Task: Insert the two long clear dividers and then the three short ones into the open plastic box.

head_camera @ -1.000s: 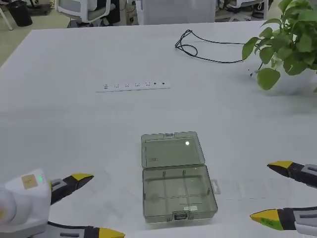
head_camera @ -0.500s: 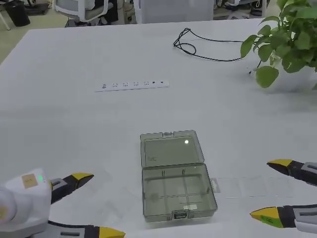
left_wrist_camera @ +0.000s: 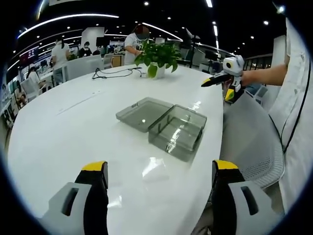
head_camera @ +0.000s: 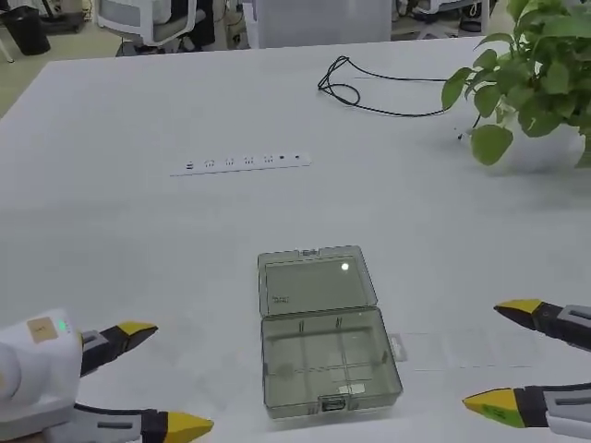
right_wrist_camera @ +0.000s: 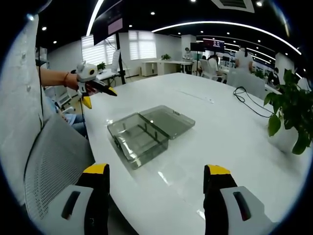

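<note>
At 8 o'clock of the head view, the left gripper [head_camera: 164,377] hovers over the tabletop [head_camera: 138,231]. Its jaws are wide apart and nothing is between them. Compared with a second ago it sits a little nearer the picture's edge. The whole scene has slid too, so this is mostly the head turning. Nothing on the tabletop has moved.

The open plastic box [head_camera: 316,284] lies at 6 o'clock, with its lid folded flat towards 12 o'clock. It is between the two grippers and well apart from both. Faint lines cross its base, and I cannot tell if they are slots or dividers.

At 3 o'clock of the box, just beside it, the clear dividers [head_camera: 462,349] lie flat and are very hard to see. The right gripper [head_camera: 503,356], at 4 o'clock, is near them, and its jaws are also wide open and empty.

I judge that the task has not really begun. The first long divider is not yet picked up, and the right gripper is better placed for it.
</note>
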Demonstrator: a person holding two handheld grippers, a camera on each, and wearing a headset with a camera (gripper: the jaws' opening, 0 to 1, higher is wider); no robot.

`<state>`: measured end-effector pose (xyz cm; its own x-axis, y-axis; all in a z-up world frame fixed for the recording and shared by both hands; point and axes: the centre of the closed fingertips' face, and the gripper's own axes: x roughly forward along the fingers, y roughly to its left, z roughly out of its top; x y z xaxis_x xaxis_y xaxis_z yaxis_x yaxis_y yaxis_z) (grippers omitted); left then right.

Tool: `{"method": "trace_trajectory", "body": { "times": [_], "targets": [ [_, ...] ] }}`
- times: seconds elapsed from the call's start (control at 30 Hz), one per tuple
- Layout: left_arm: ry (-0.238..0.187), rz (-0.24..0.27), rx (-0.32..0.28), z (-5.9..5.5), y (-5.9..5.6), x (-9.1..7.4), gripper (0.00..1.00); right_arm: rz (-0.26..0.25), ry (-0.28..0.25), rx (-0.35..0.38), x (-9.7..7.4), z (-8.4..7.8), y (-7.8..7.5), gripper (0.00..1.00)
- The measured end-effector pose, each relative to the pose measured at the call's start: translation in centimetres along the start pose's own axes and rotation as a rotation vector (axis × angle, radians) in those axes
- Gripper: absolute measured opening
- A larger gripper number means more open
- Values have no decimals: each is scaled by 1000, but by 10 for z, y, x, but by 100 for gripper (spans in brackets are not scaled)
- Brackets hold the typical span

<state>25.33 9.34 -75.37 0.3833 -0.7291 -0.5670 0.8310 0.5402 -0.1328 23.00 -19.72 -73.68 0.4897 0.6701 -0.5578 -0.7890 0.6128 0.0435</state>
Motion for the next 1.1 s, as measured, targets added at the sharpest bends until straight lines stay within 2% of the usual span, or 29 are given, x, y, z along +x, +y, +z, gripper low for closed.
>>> {"method": "trace_trajectory", "body": {
  "times": [0.2, 0.27, 0.33, 0.37, 0.43, 0.5, 0.53, 0.63, 0.7, 0.8, 0.83, 0.97, 1.1],
  "targets": [
    [53, 19, 3, -7, 17, -1, 84, -3, -5, 3, 0, 2, 0, 79],
    [81, 26, 0, -11, 23, -1, 82, -1, -5, 4, 1, 2, 1, 79],
    [132, 53, 6, -19, 32, -2, 78, 1, -4, 4, 1, 2, 1, 78],
    [122, 54, 12, -18, 35, -1, 76, 1, -5, 4, 1, 3, 1, 78],
    [145, 75, -16, -21, 43, -3, 73, -1, -8, 6, 2, 3, 0, 78],
    [158, 85, -11, -22, 49, -2, 70, -1, -9, 5, 2, 4, -1, 78],
    [165, 89, -13, -23, 51, -2, 70, -1, -11, 7, 2, 4, -1, 78],
    [228, 109, -27, -33, 57, -1, 65, 0, -12, 5, 3, 5, -1, 78],
    [234, 110, -25, -35, 58, 2, 61, 0, -14, 8, 3, 5, -1, 78],
    [288, 124, -42, -44, 62, 4, 58, -1, -16, 12, 2, 4, -1, 77],
    [318, 143, -45, -50, 66, 4, 55, -2, -15, 12, 2, 4, -1, 77],
    [375, 163, -65, -61, 74, 8, 52, -4, -15, 20, 2, 2, -1, 77],
    [397, 174, -78, -65, 79, 11, 51, -5, -17, 28, 1, 0, -1, 77]
  ]
}}
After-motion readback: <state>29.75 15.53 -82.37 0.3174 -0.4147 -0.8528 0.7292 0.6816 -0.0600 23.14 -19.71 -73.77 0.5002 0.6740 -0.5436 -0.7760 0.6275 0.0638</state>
